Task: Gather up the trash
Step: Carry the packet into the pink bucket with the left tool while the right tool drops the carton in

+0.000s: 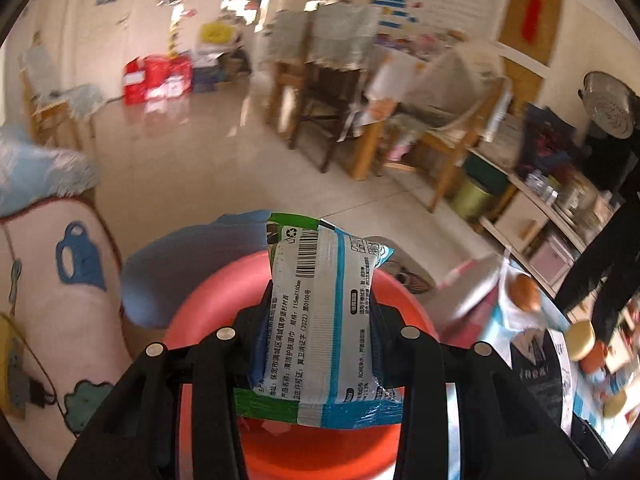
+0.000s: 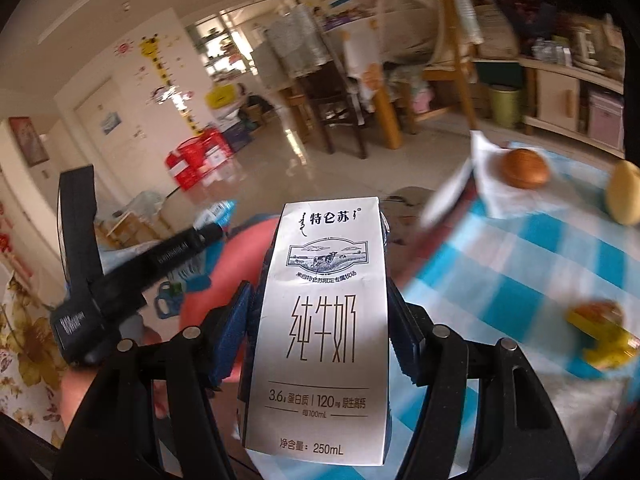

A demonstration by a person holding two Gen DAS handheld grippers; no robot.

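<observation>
My left gripper [image 1: 318, 320] is shut on a wet-wipe packet [image 1: 320, 320], white with blue and green ends and a barcode, and holds it above a red basin [image 1: 200, 332]. My right gripper [image 2: 320, 300] is shut on a silver milk carton [image 2: 324, 320] marked 250mL, upright between the pads. The red basin [image 2: 240, 248] shows behind the carton, left of the table edge. The left gripper's black body [image 2: 120, 276] reaches in from the left of the right wrist view.
A table with a blue-and-white checked cloth [image 2: 500, 280] holds a brown egg-like object [image 2: 524, 168] on white paper, a potato [image 2: 624, 192] and a yellow wrapper [image 2: 600, 332]. Wooden chairs [image 1: 328, 100], a green bin [image 1: 476, 196] and shelves stand beyond on a tiled floor.
</observation>
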